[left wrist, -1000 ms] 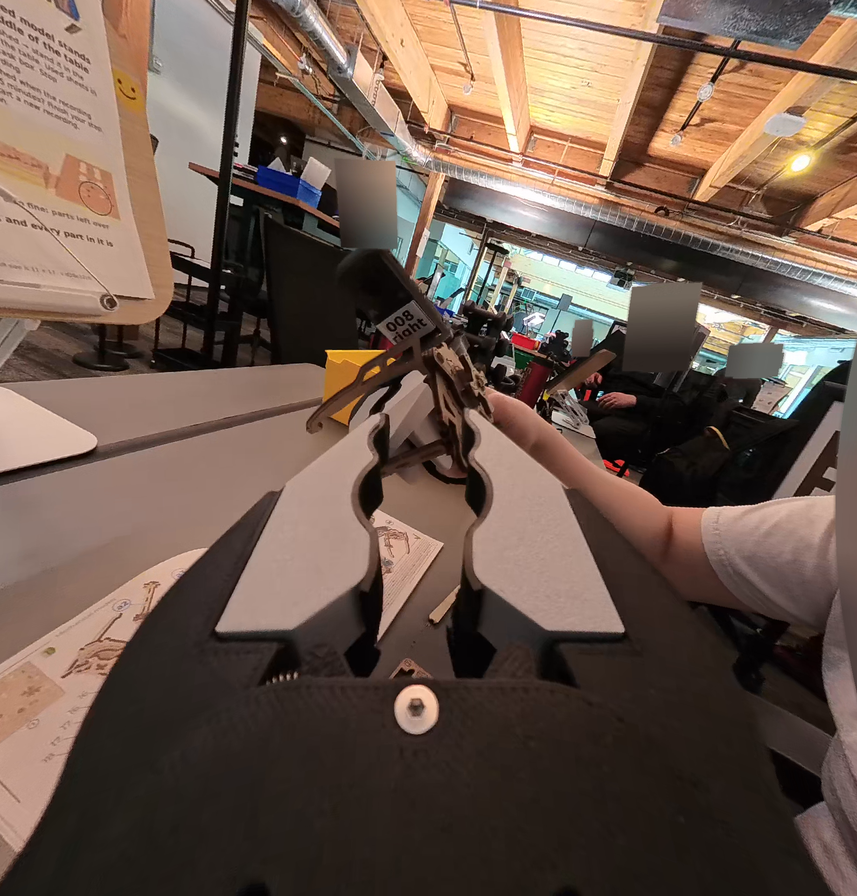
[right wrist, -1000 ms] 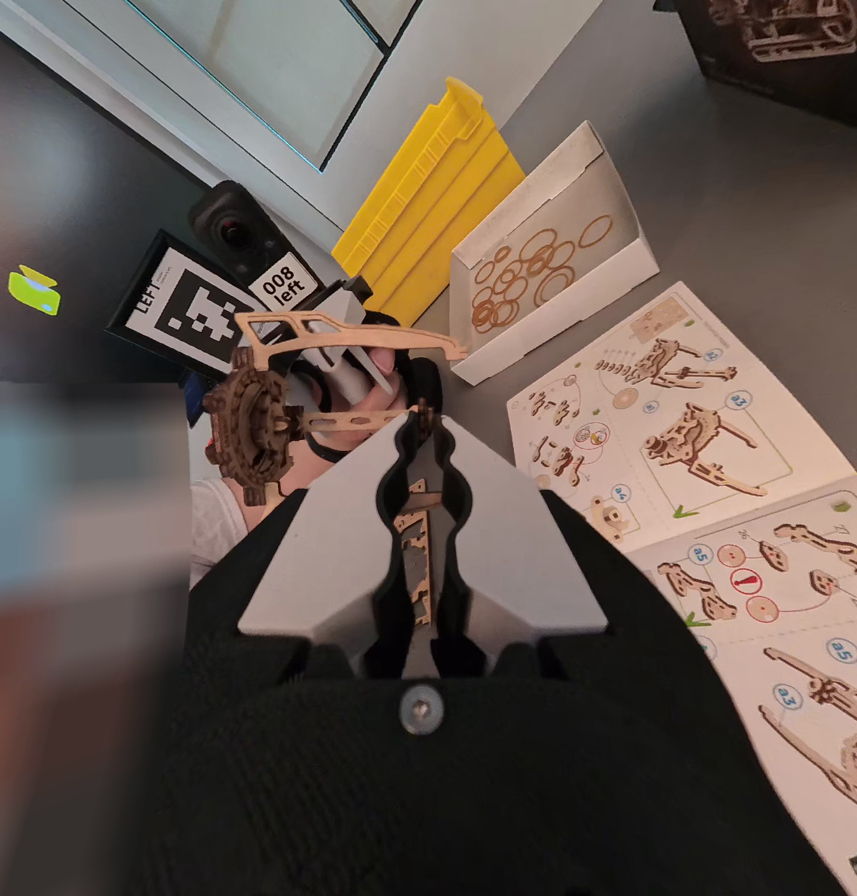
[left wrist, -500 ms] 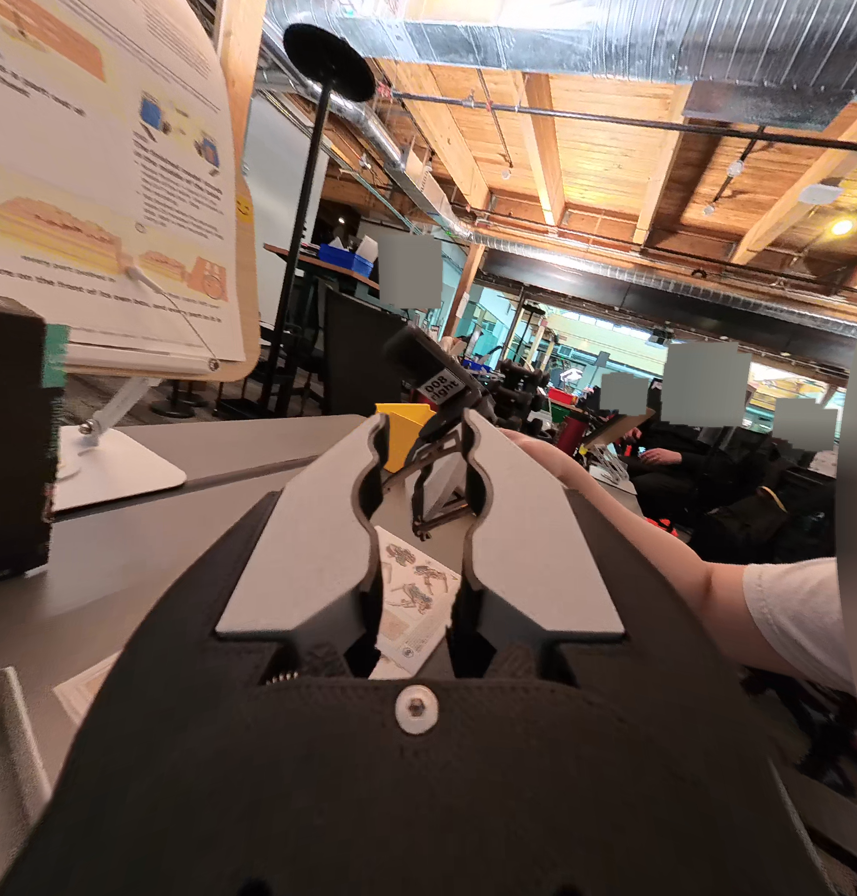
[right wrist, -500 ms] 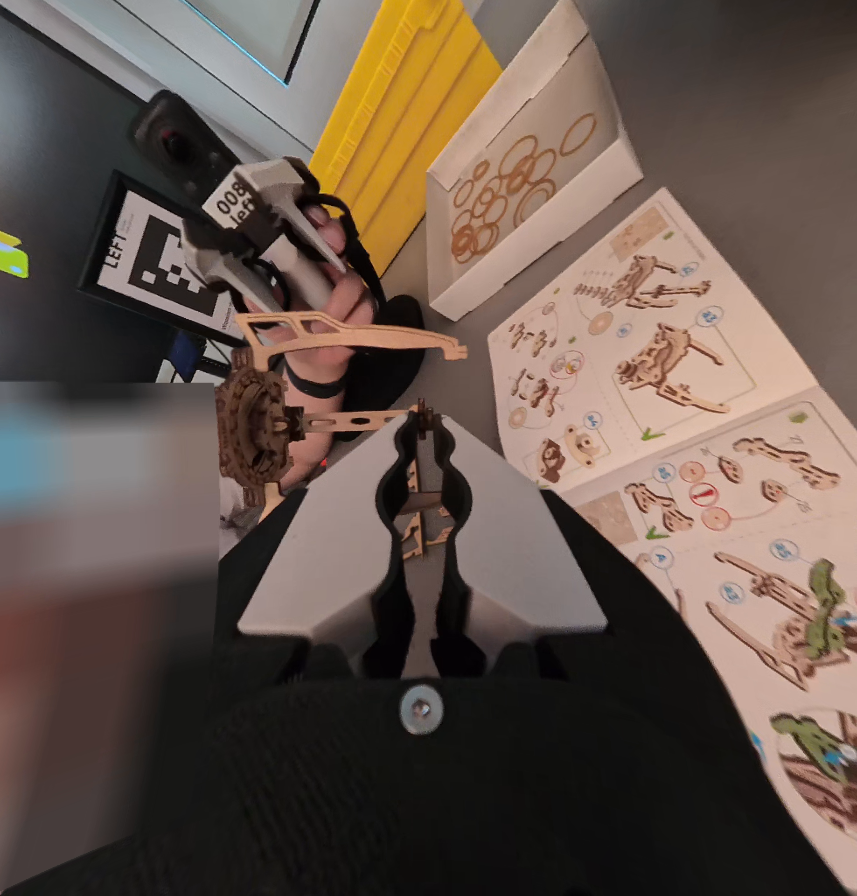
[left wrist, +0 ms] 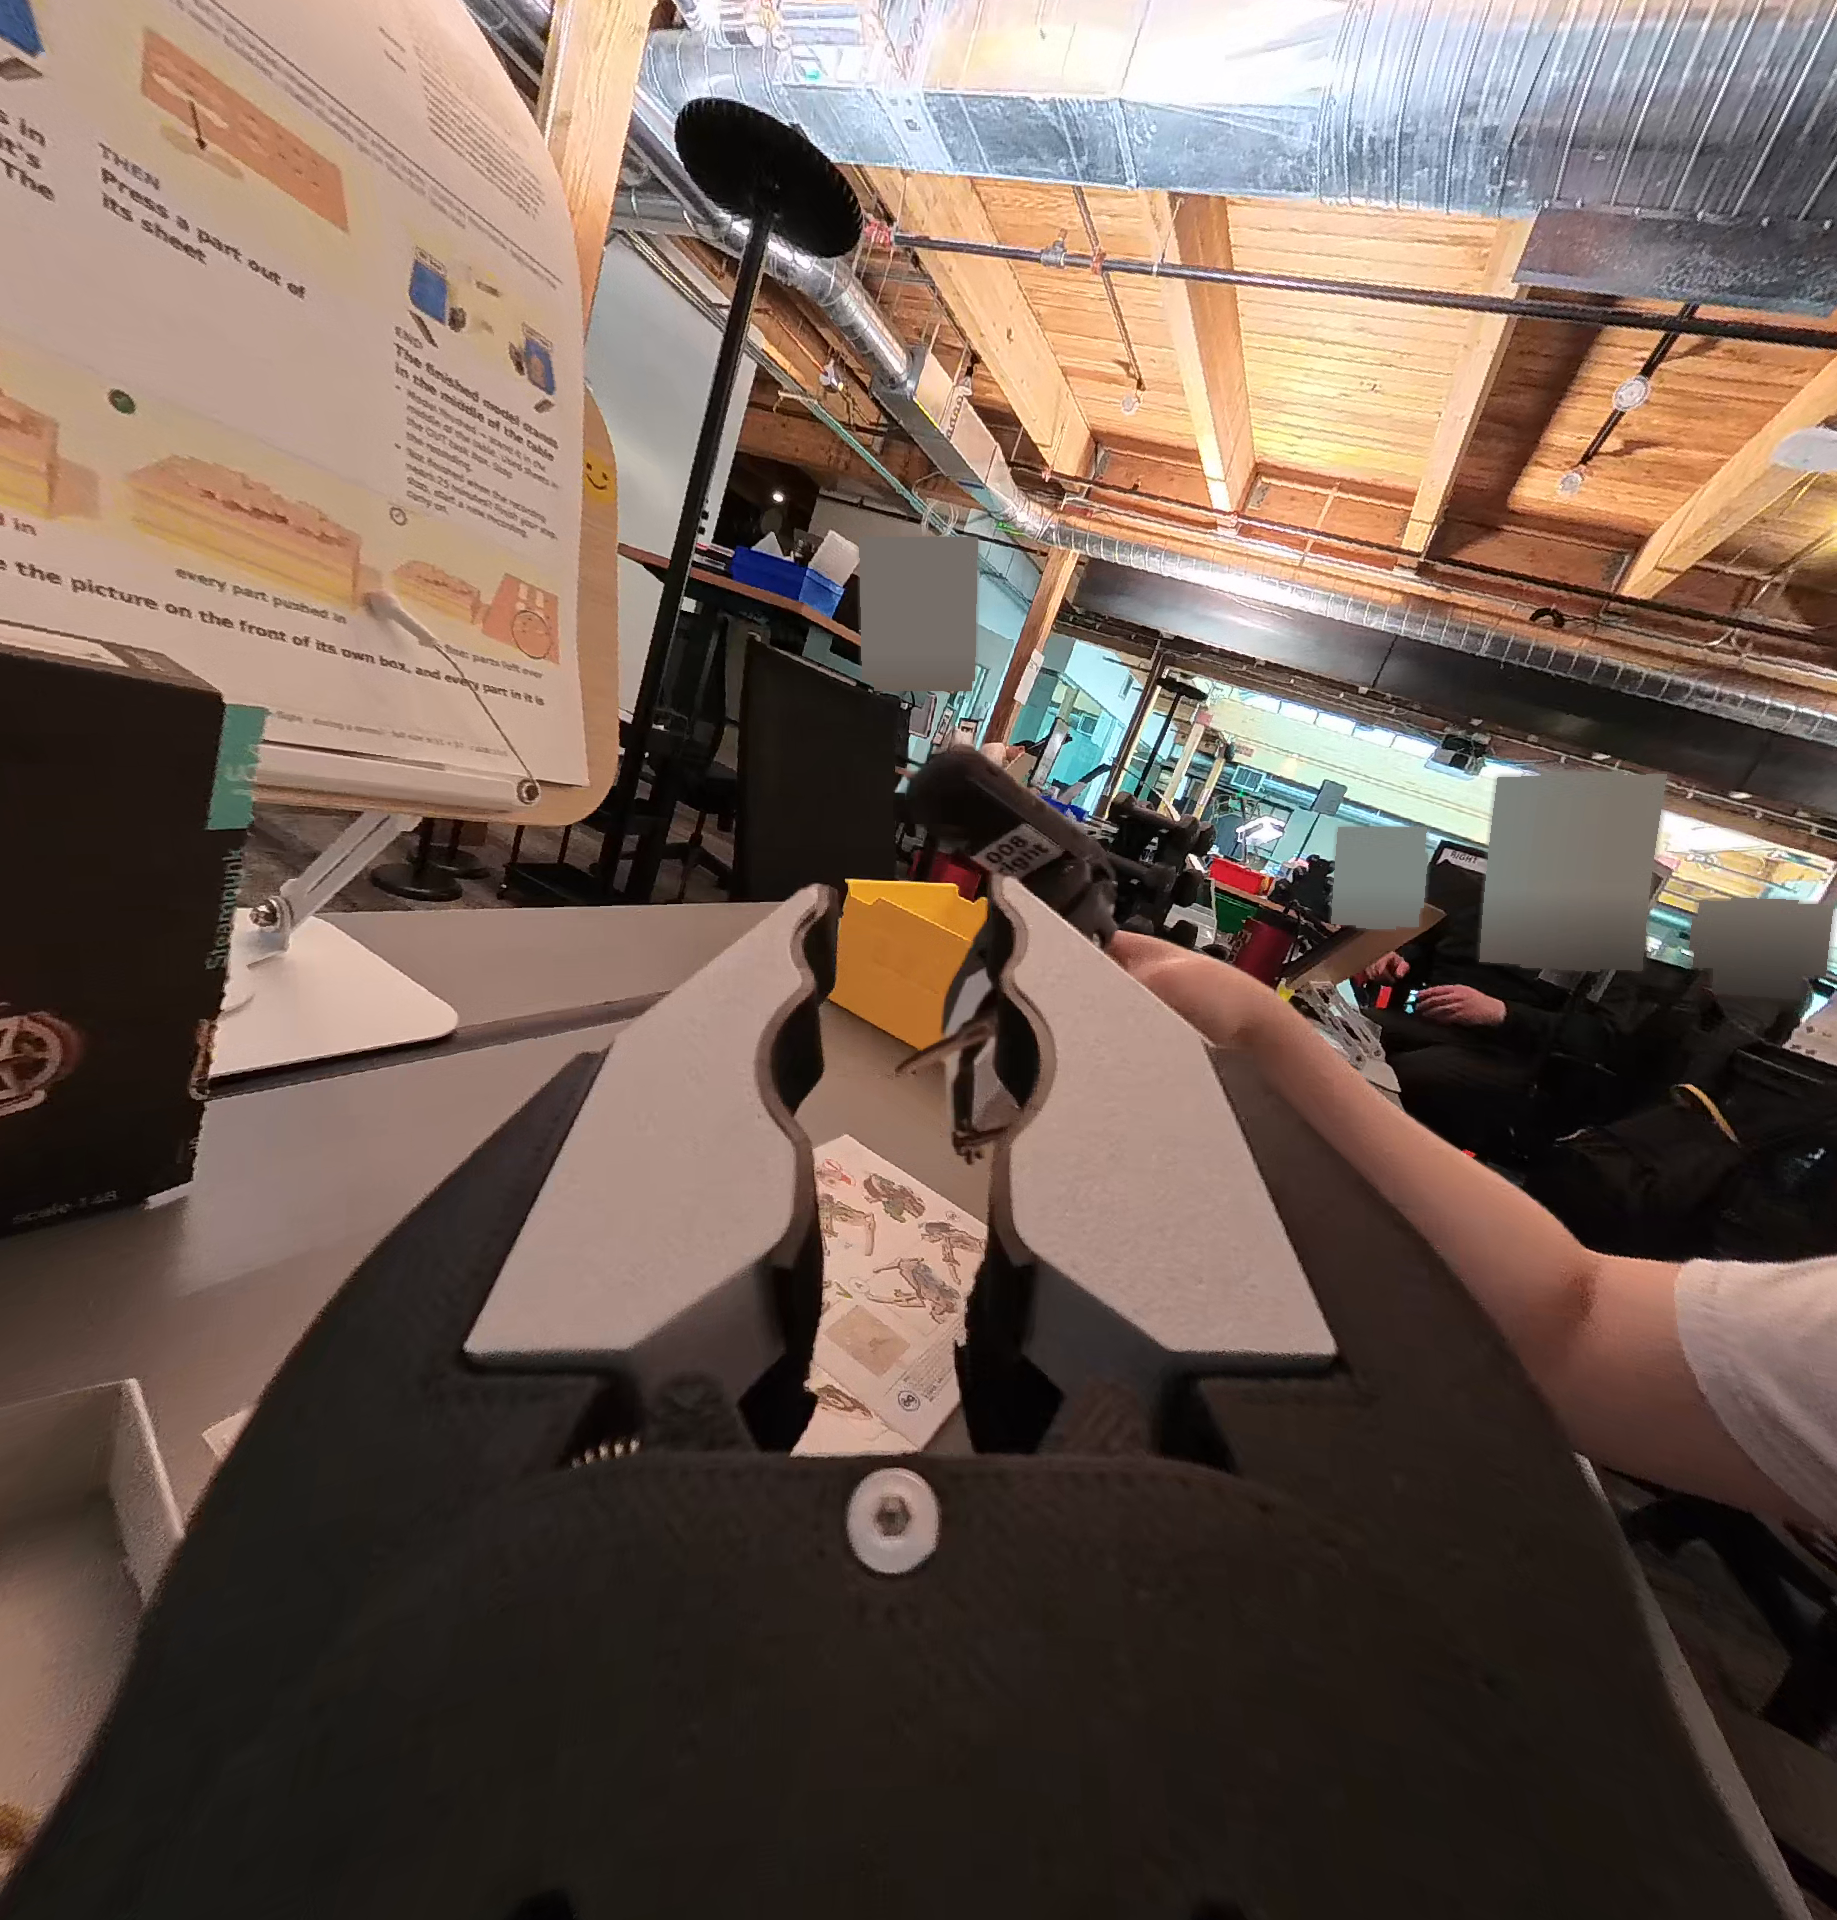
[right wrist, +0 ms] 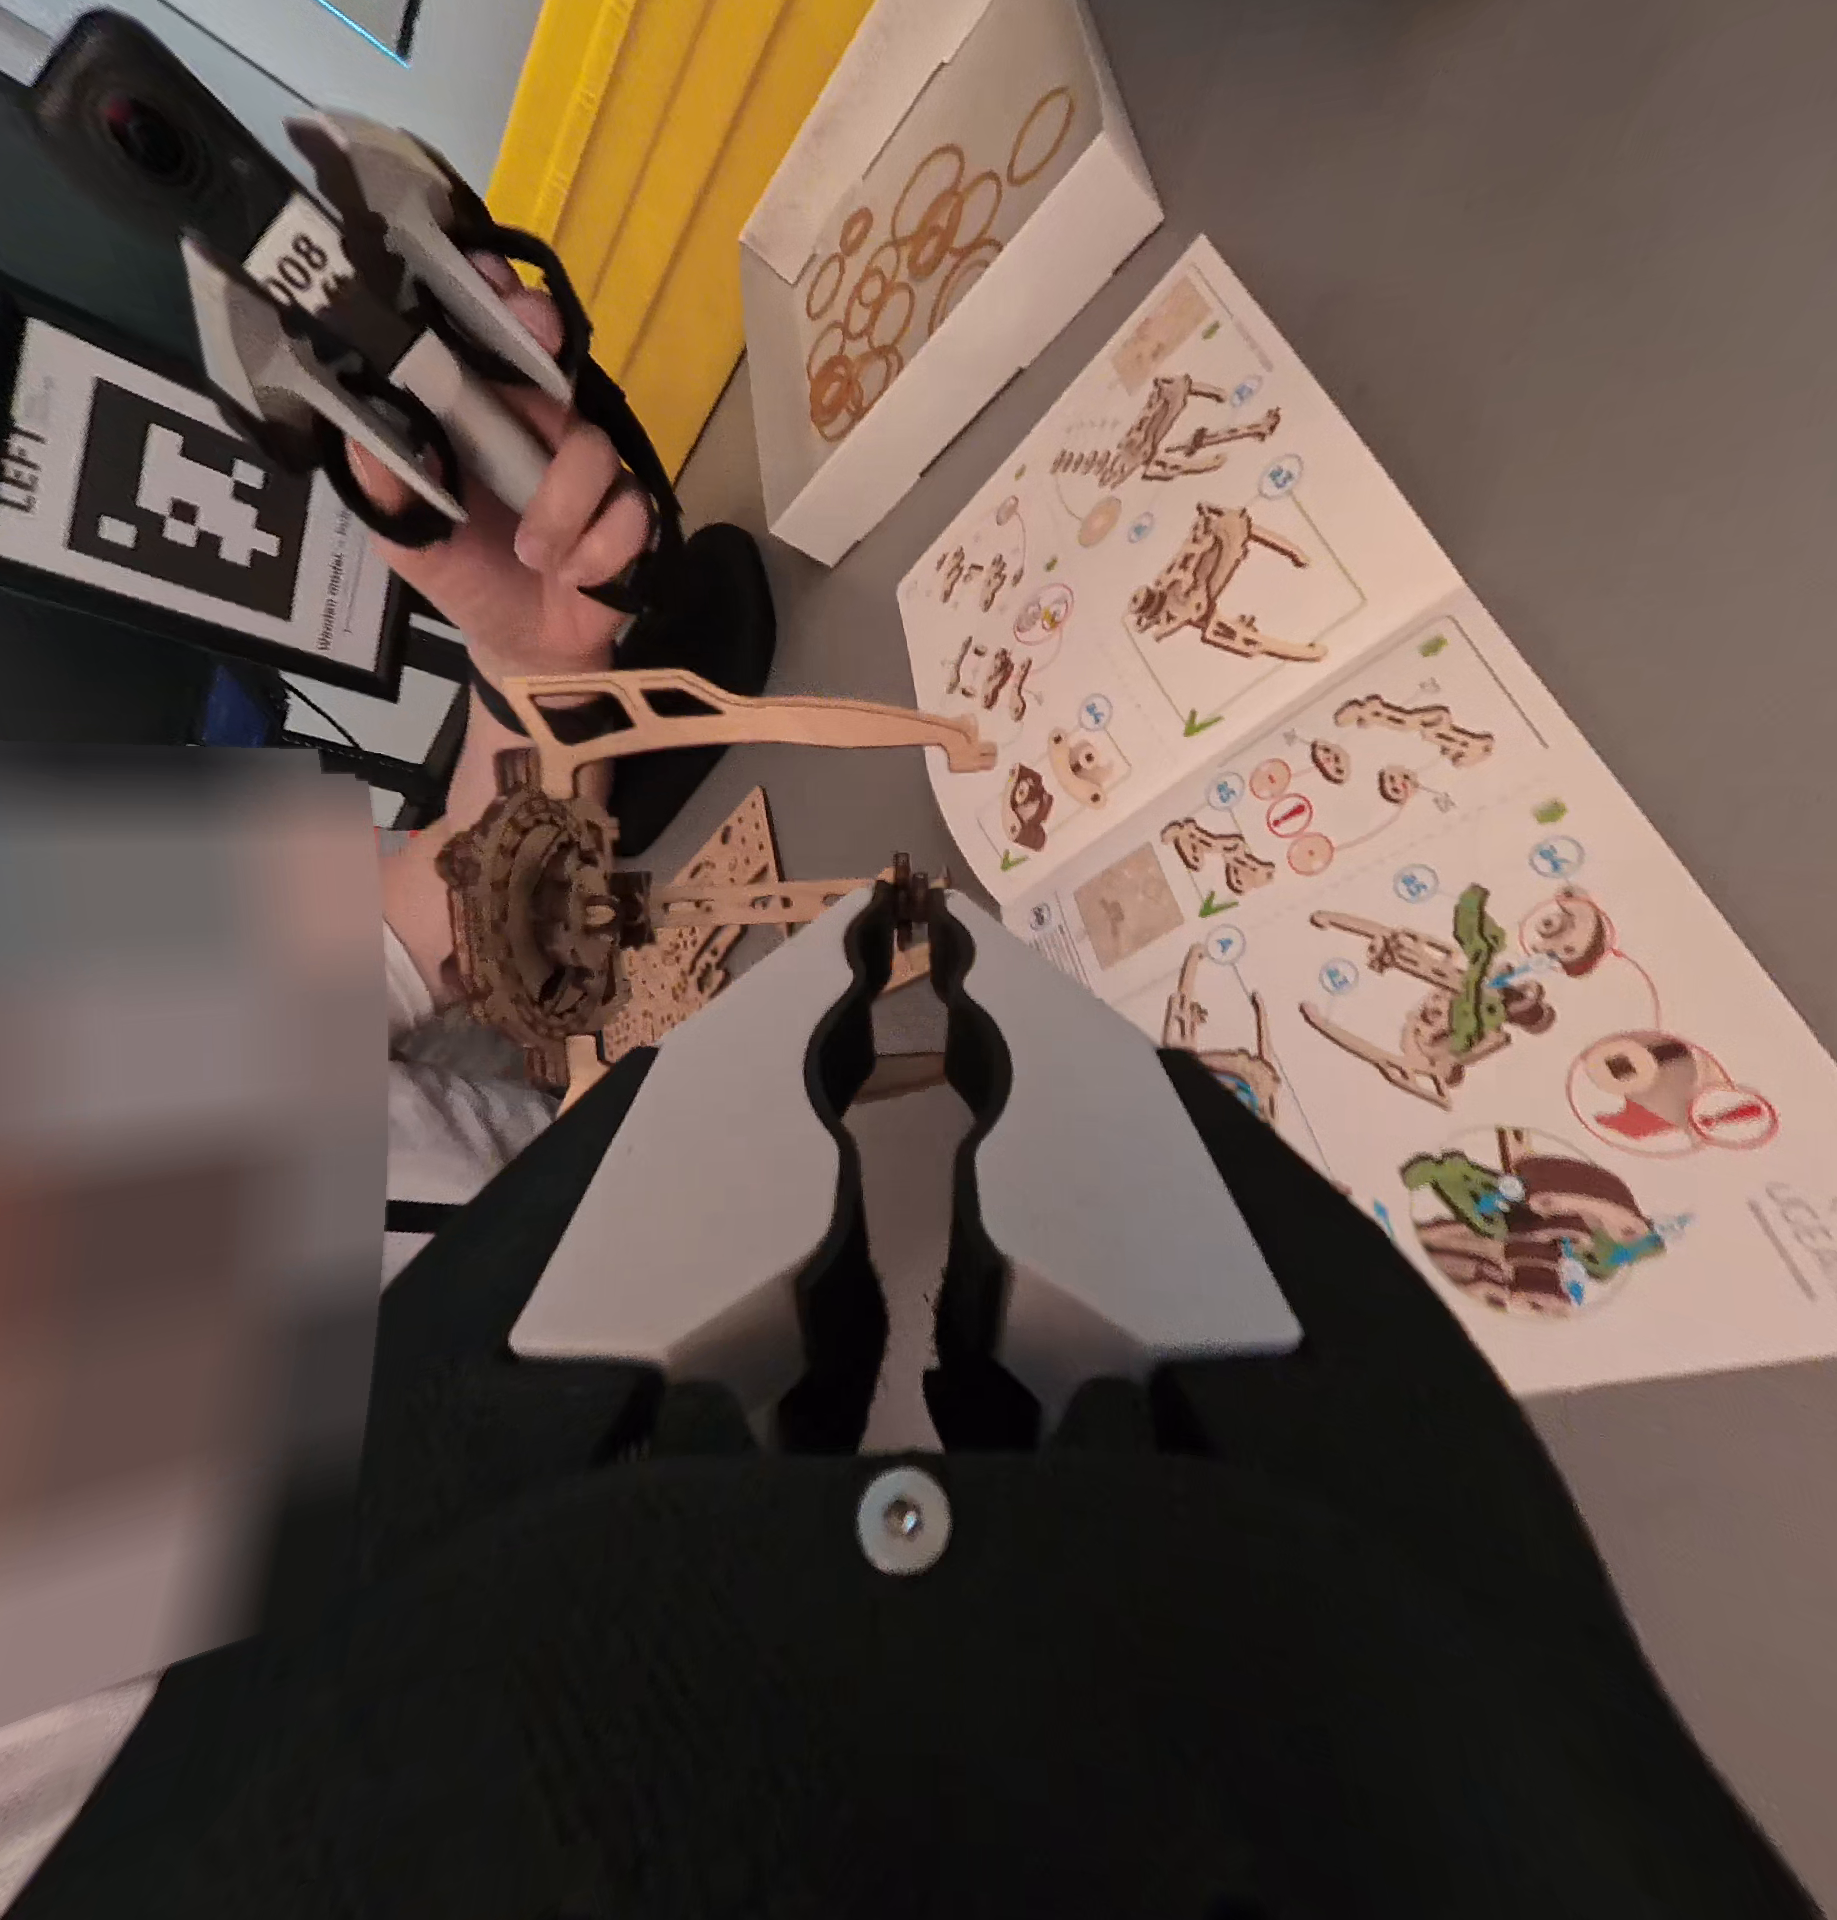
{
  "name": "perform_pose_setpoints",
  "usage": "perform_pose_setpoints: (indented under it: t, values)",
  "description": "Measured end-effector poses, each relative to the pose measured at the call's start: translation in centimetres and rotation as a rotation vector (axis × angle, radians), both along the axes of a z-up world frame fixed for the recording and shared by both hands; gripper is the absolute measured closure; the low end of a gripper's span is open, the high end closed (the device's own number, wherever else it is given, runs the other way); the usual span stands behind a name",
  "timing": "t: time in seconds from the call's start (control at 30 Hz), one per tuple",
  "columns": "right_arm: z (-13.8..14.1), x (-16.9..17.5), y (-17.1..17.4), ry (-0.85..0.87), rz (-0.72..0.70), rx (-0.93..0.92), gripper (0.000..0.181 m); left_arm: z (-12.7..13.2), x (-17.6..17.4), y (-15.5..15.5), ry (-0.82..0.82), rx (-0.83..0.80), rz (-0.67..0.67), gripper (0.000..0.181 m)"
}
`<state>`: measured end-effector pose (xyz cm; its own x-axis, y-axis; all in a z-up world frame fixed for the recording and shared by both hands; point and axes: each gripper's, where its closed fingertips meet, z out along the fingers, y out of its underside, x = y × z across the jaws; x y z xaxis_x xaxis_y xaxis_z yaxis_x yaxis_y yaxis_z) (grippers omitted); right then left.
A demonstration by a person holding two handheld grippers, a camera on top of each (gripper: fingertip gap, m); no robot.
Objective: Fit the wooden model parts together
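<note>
Right claw: clenched on the model, gripping the end of a thin wooden strut at its tips. The model extends to the left of the tips: a dark gear wheel at the far end, a pale curved arm branching above the strut. Held clear of the surface.

Left claw: released, jaws apart, nothing between them. In the right wrist view it appears up and left of the right claw, held in a hand, apart from the model.

Booklet: open, flat on the surface, just right of the right claw's tips; also seen below the left claw's gap.

White tray: beyond the booklet, holding tan rings.

Yellow bin: ahead of the left claw's tips; beside the tray in the right wrist view.

Parts sheet: pale wood, behind the model, partly hidden.

Dark box: upright on the surface, left of the left claw.

Instruction board: on a white stand, above and behind the box.
</note>
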<state>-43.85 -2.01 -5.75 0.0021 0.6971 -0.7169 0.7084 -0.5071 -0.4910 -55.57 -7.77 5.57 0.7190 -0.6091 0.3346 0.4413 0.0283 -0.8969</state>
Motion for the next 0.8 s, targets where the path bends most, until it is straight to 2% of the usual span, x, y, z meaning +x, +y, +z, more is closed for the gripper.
perform_pose_setpoints:
  t: [0.13, 0.3, 0.43, 0.6, 0.8]
  values:
    - [-0.8, 2.5, -0.5, -0.031, 0.018, 0.064, 0.177, 0.2, -0.5, -0.1, -0.036, 0.003, -0.005, 0.155]
    - [-4.0, 7.1, -0.5, -0.163, 0.01, 0.197, 0.176, 0.3, 0.0, -0.2, -0.044, 0.006, -0.028, 0.155]
    - [-5.4, 9.7, 0.5, -0.22, -0.028, 0.276, 0.177, -0.2, 0.8, 0.0, -0.015, -0.005, -0.04, 0.156]
    - [-6.5, 11.9, 1.5, -0.278, -0.014, 0.407, 0.177, -0.7, 1.2, 0.3, -0.011, -0.021, -0.057, 0.156]
    - [-7.5, 12.6, 2.0, -0.317, -0.016, 0.436, 0.177, -1.0, 2.2, 0.3, 0.012, -0.032, -0.084, 0.156]
